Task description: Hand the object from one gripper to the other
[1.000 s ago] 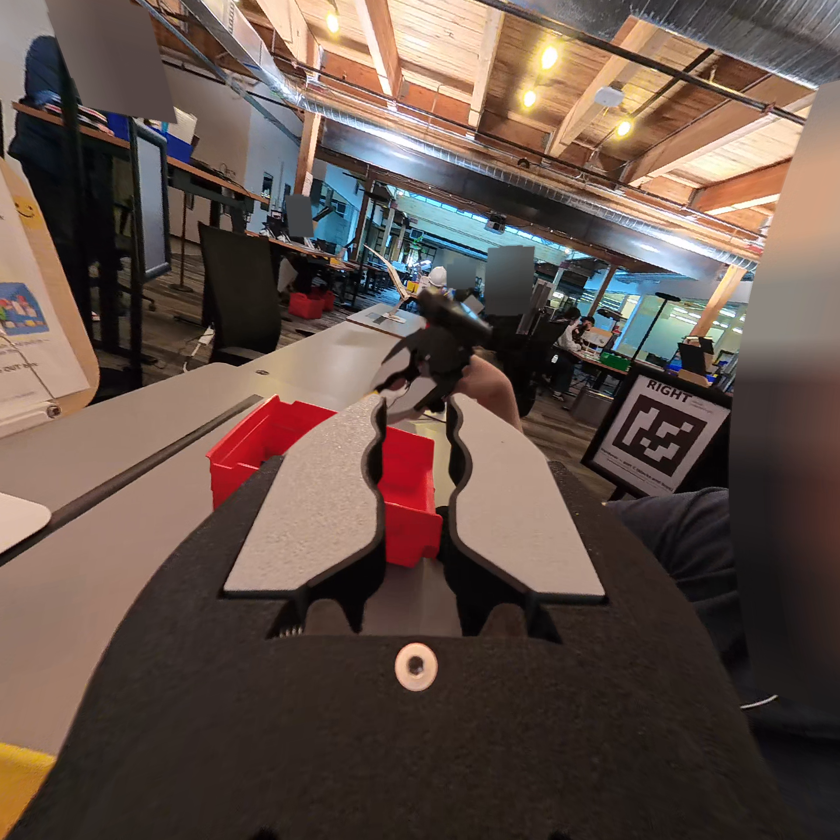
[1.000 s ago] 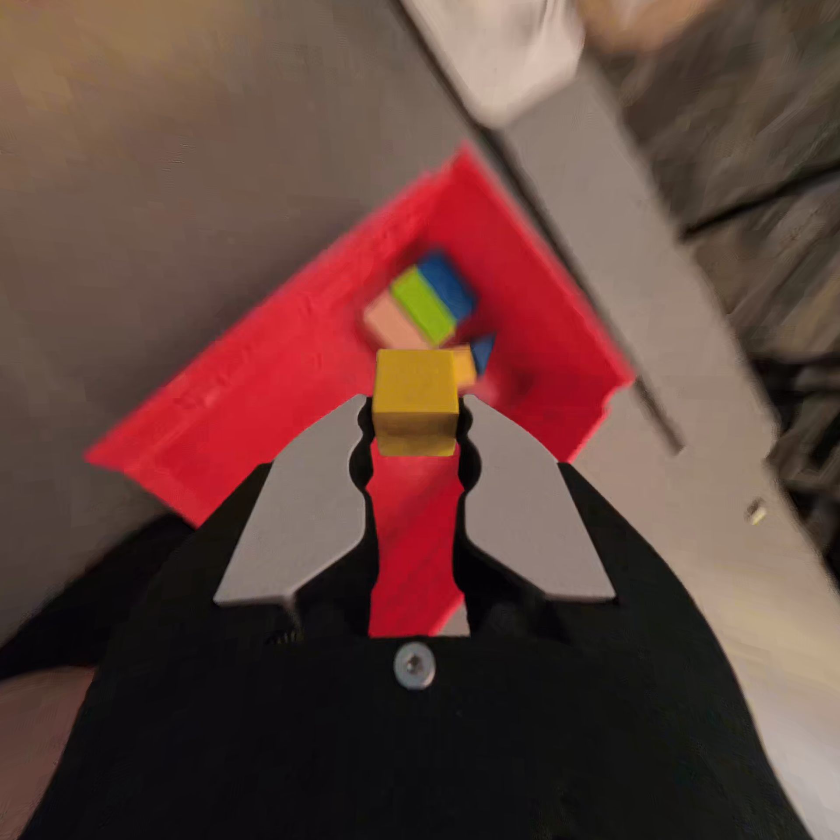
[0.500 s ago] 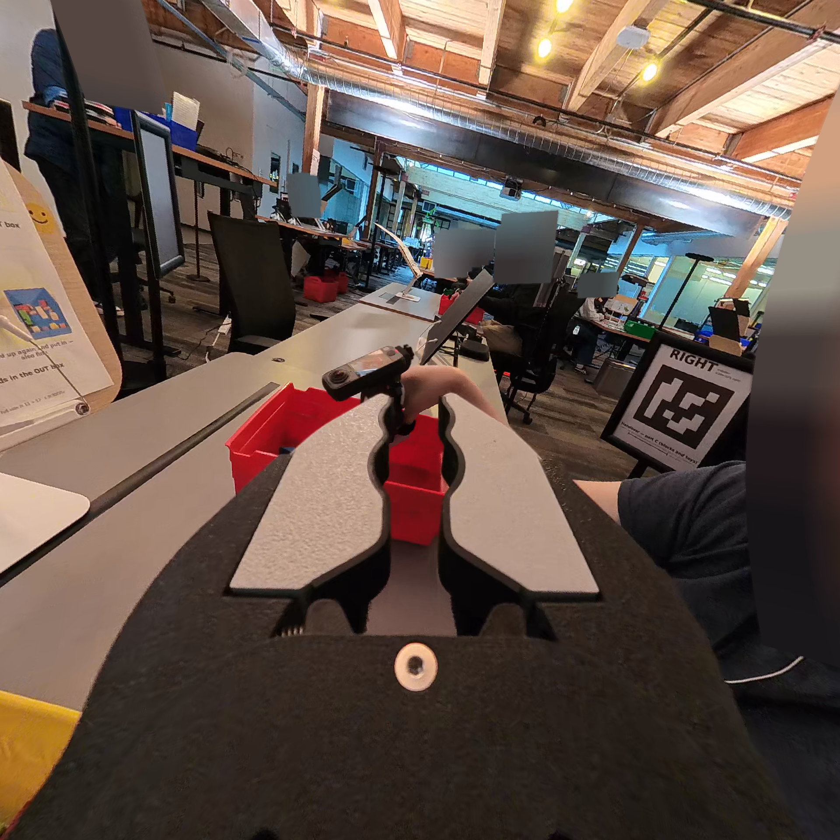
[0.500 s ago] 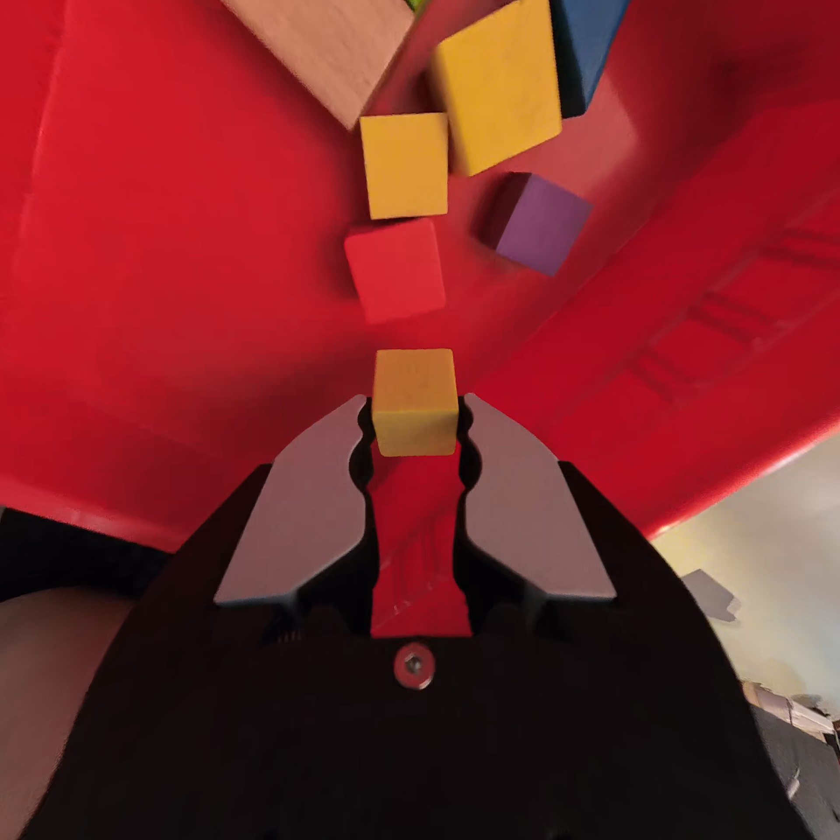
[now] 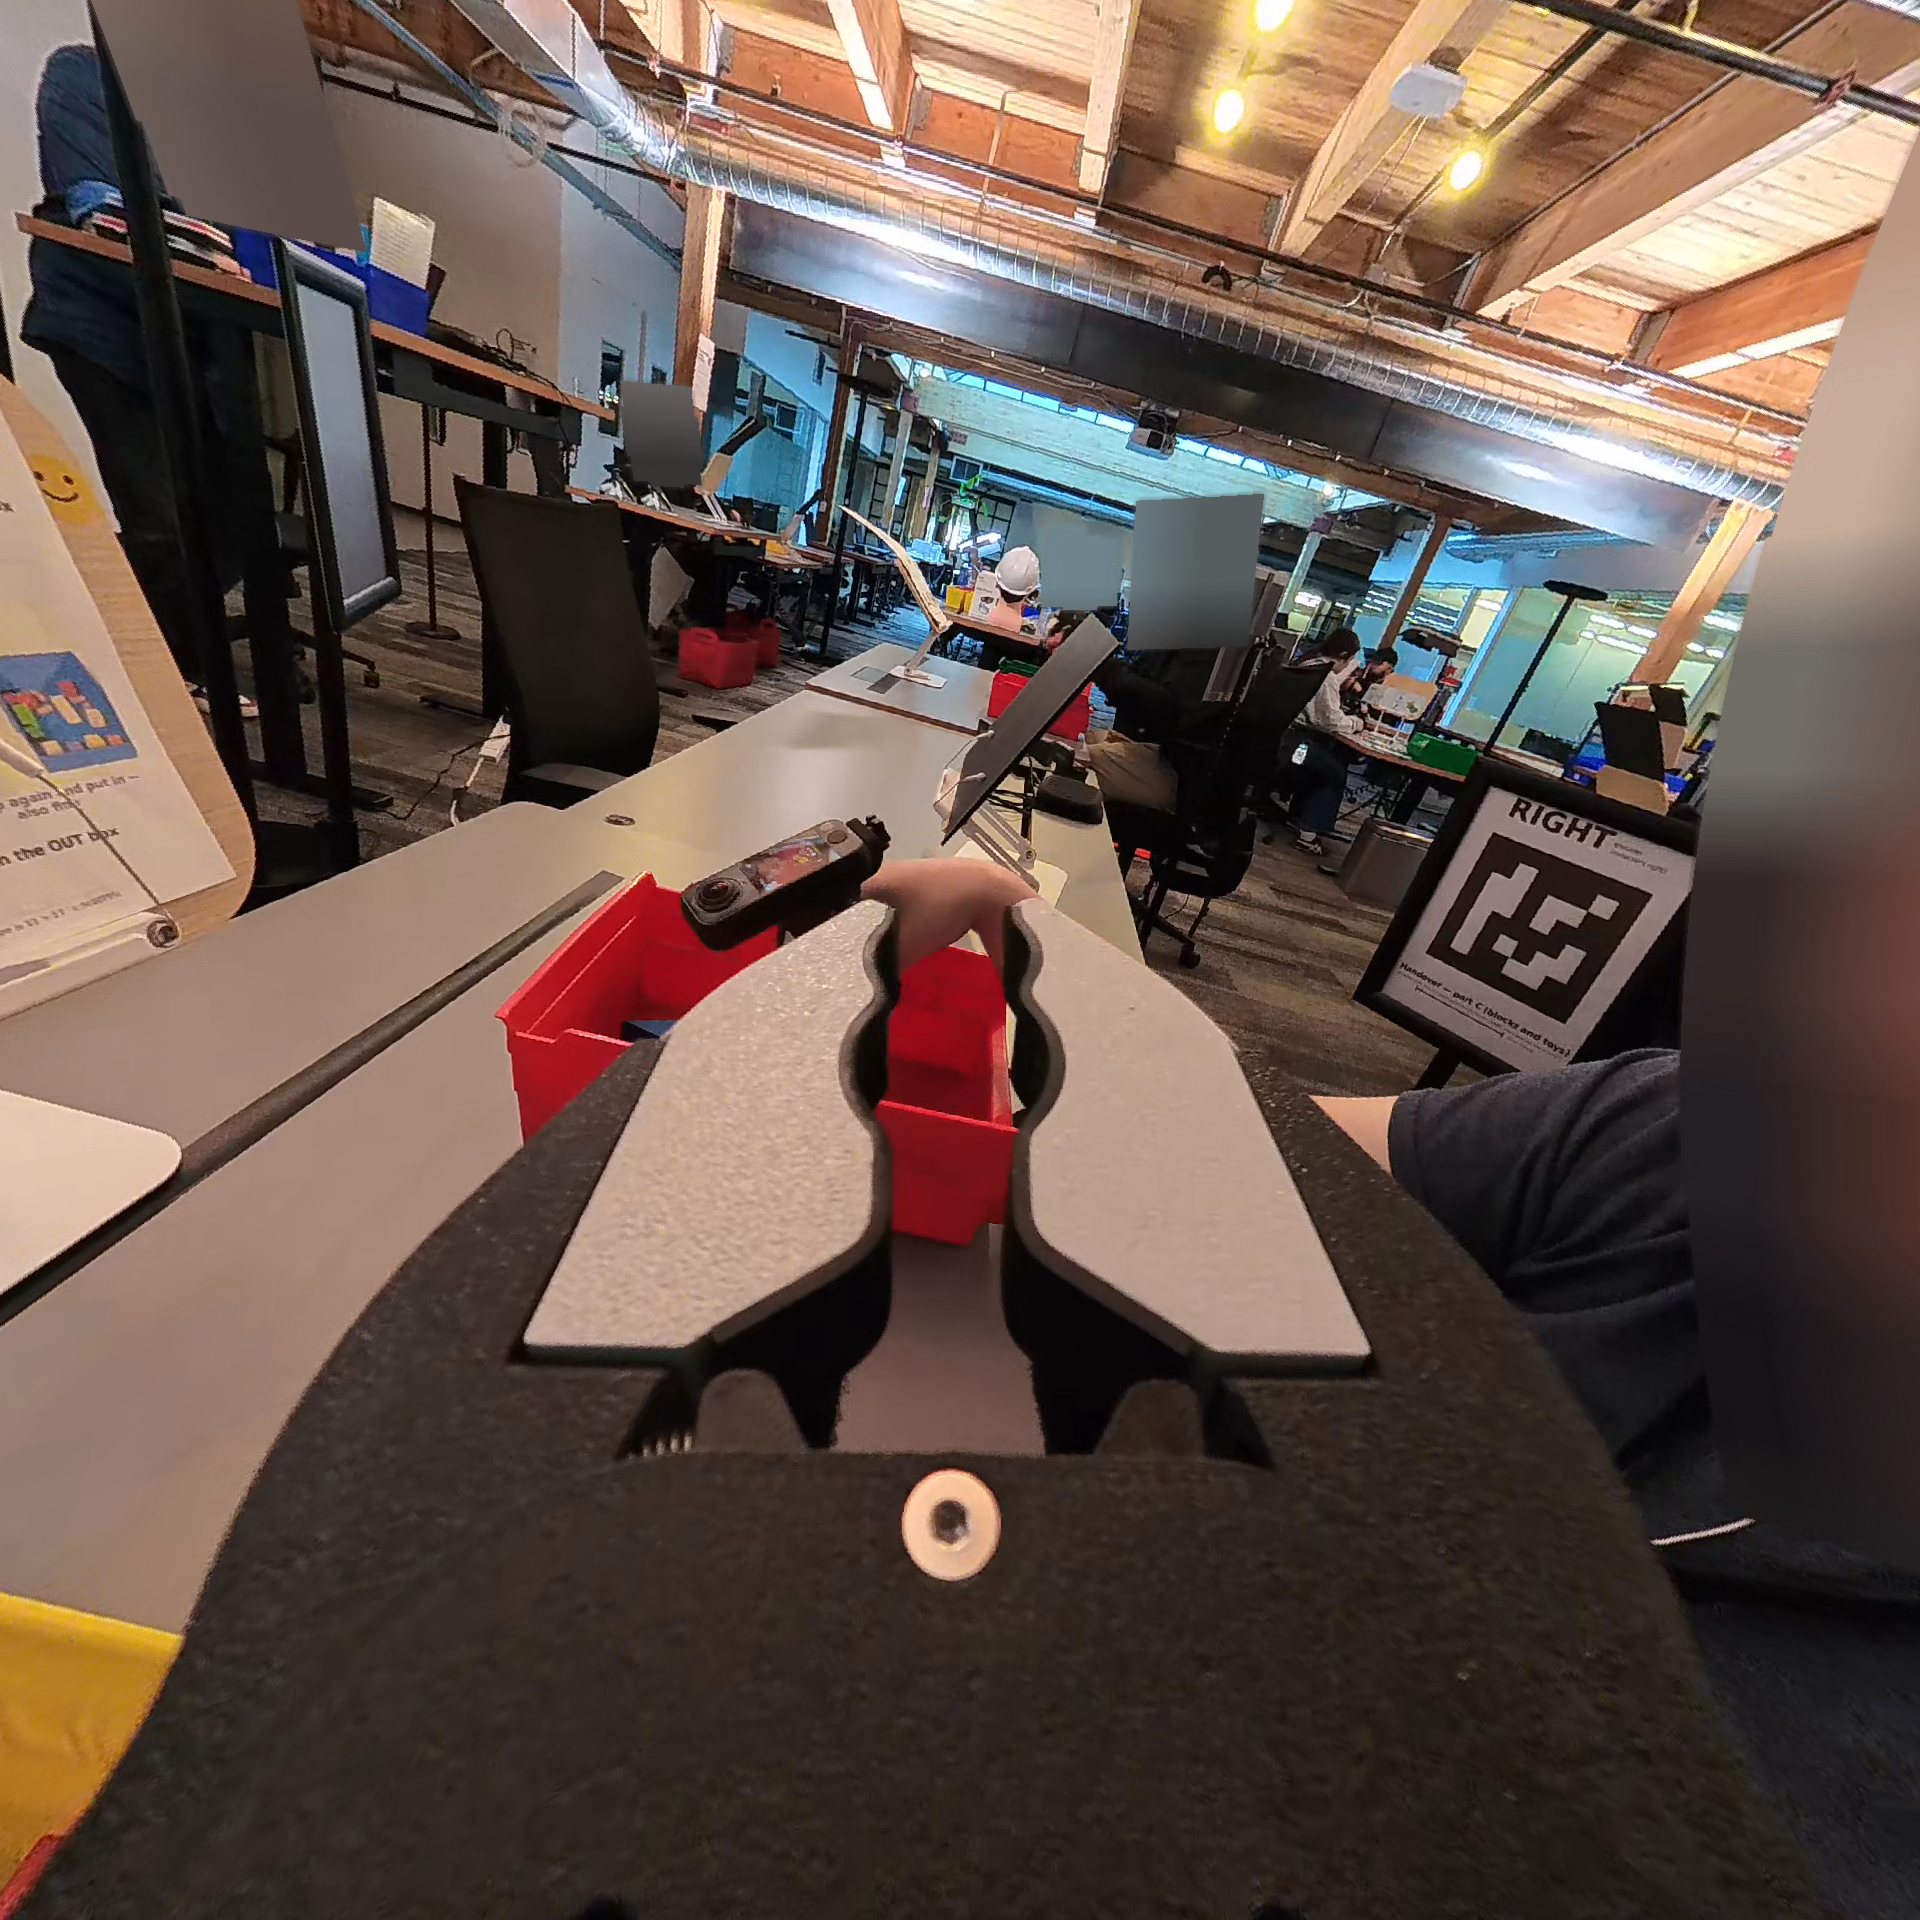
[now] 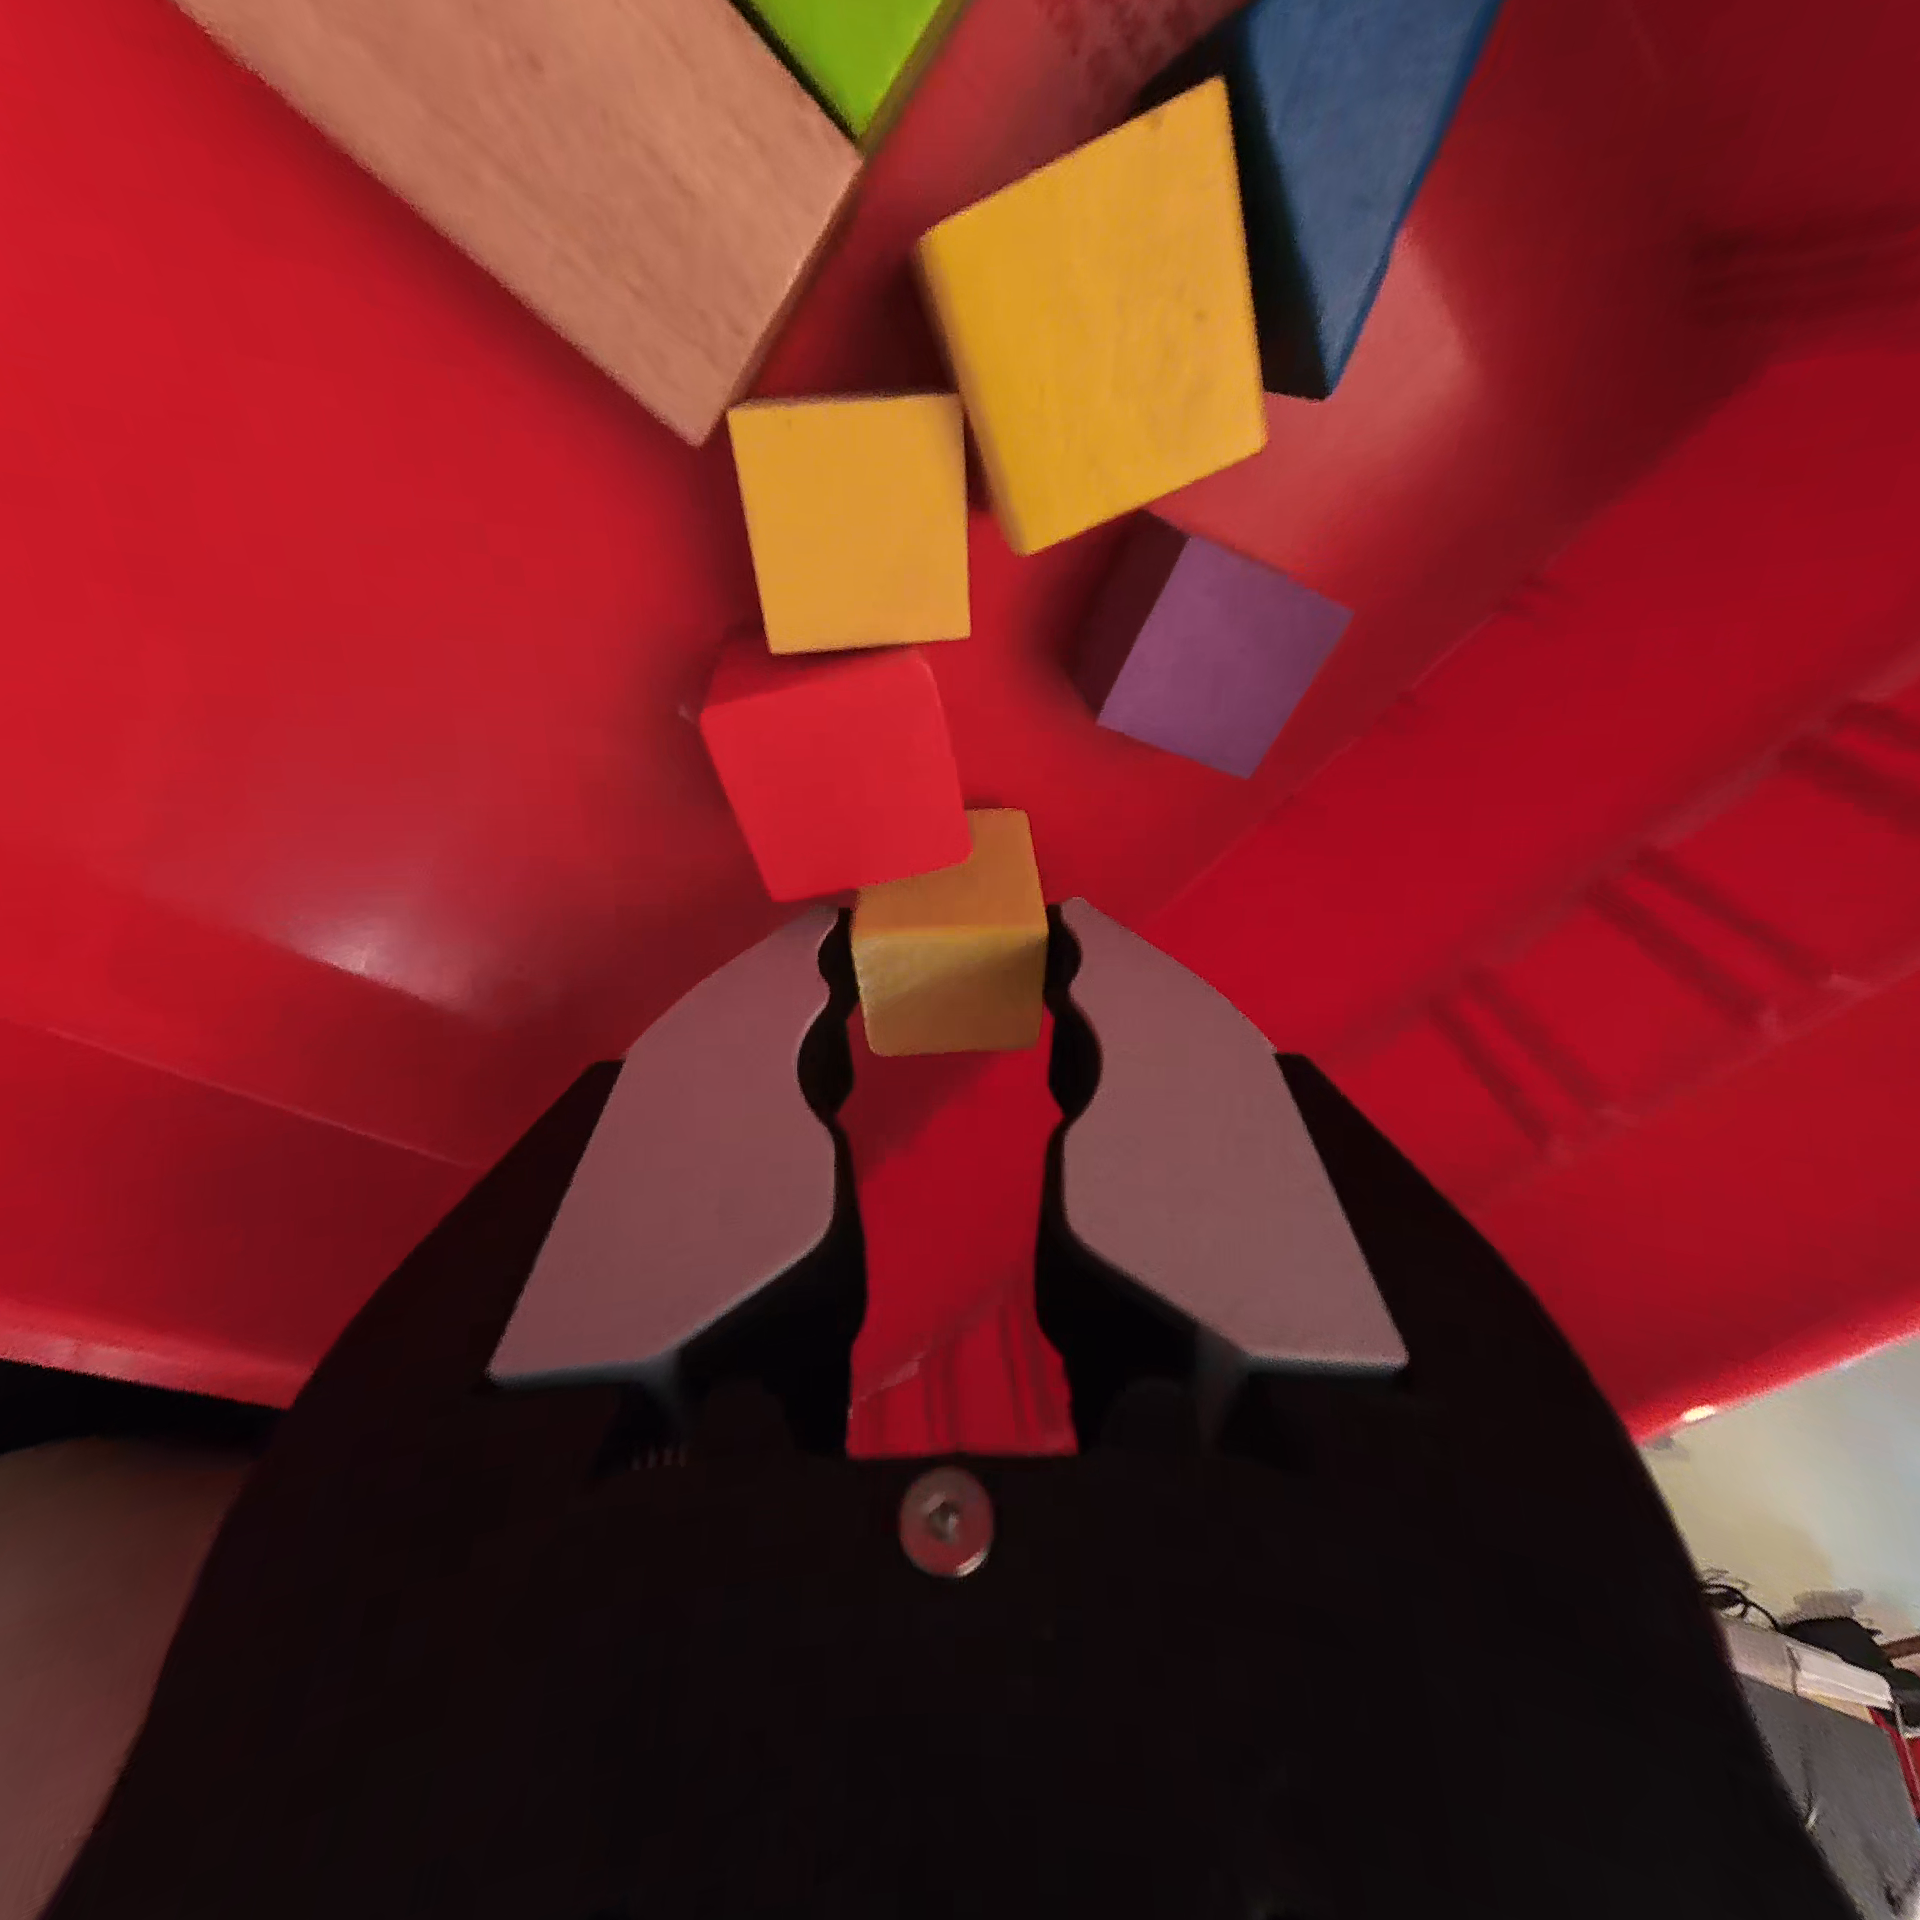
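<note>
Small yellow cube (image 6: 948, 961) is clamped at the right hand-held gripper (image 6: 948, 971) tips, low inside the red bin (image 6: 312, 623) (red cube (image 6: 831, 769) touching at 11 o'clock); left hand-held gripper (image 5: 943, 971) is held apart, empty, bin at 12 o'clock.

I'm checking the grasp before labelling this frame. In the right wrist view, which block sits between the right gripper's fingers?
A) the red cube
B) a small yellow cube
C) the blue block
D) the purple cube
B: the small yellow cube is pinched between the fingertips of the right gripper, low inside the red bin, while the red cube lies just beyond it, next to it.
</note>
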{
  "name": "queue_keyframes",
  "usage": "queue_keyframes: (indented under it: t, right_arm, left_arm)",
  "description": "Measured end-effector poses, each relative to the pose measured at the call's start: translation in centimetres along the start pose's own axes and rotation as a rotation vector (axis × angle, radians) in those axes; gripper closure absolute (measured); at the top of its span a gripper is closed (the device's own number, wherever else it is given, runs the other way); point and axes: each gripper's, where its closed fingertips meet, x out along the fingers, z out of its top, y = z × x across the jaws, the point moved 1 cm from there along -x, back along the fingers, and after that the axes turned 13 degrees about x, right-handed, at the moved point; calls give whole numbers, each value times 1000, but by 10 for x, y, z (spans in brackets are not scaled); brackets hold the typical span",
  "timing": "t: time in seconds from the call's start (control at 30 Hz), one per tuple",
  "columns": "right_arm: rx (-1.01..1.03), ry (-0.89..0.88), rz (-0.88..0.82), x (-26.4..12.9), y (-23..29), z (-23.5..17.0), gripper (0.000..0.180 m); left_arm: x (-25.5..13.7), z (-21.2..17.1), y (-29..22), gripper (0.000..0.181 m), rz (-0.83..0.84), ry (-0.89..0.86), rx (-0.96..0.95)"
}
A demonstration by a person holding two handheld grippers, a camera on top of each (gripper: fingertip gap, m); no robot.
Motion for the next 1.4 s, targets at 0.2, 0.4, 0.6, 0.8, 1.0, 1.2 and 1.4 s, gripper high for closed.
queue_keyframes:
  t: [0.2, 0.4, 0.6, 0.8, 1.0, 1.2, 1.4]
  right_arm:
    - [4, -39, 24, 2, -1, 6, 144]
    - [0, -73, 48, -5, 4, 7, 138]
    - [1, -140, -36, -32, -3, 2, 135]
    - [4, -270, -106, -70, -4, -1, 136]
    - [-23, -345, -155, -94, 0, -6, 136]
    - [-38, -381, -174, -106, 5, -10, 136]
    - [-43, -372, -169, -104, 5, -12, 136]
  left_arm:
    - [-2, -2, 3, 161, 3, 11, -7]
    - [-15, -11, 20, 156, 61, 66, -35]
    - [-51, -43, 47, 155, 236, 364, 81]
    - [-98, -97, 71, 149, 391, 806, 234]
    - [-96, -150, 90, 145, 319, 998, 391]
    - [-98, -208, 99, 146, 207, 1135, 390]
    - [-92, -233, 103, 149, 154, 1130, 405]
